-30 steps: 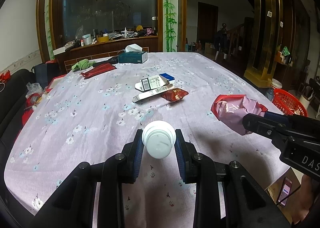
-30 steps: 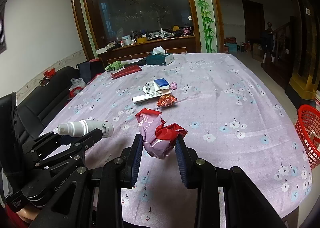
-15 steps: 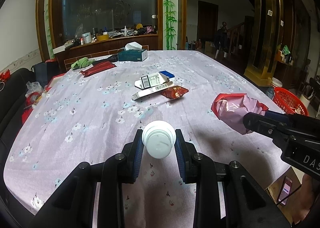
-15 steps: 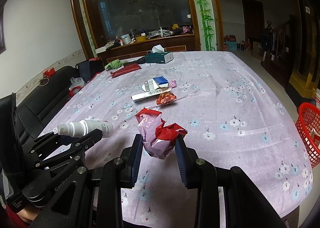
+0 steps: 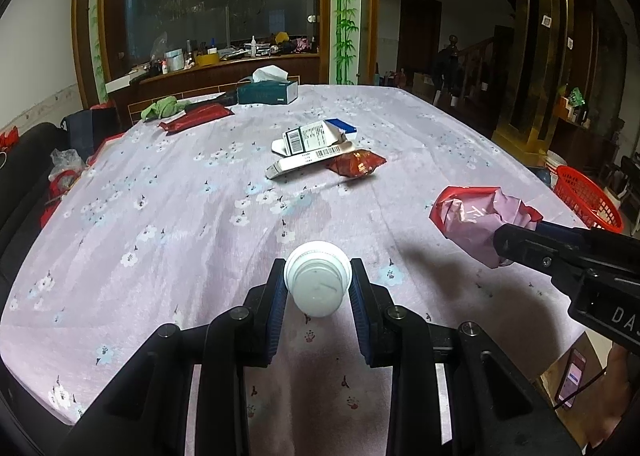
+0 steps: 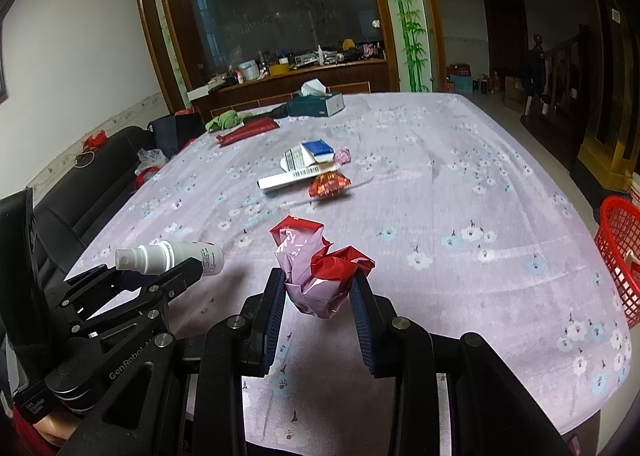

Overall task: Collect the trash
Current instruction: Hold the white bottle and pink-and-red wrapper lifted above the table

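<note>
Both wrist views forward, sharing table (image 5: 168, 191)

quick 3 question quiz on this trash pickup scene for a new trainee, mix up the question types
1. True or false: the left gripper is empty.
2. What does the right gripper hold? A) tissue box B) crumpled pink and red wrapper C) green cloth
3. On which side of the table does the red basket stand in the right wrist view?

Key
1. False, it grips a white spray bottle.
2. B, the crumpled pink and red wrapper.
3. The right side, on the floor.
</note>
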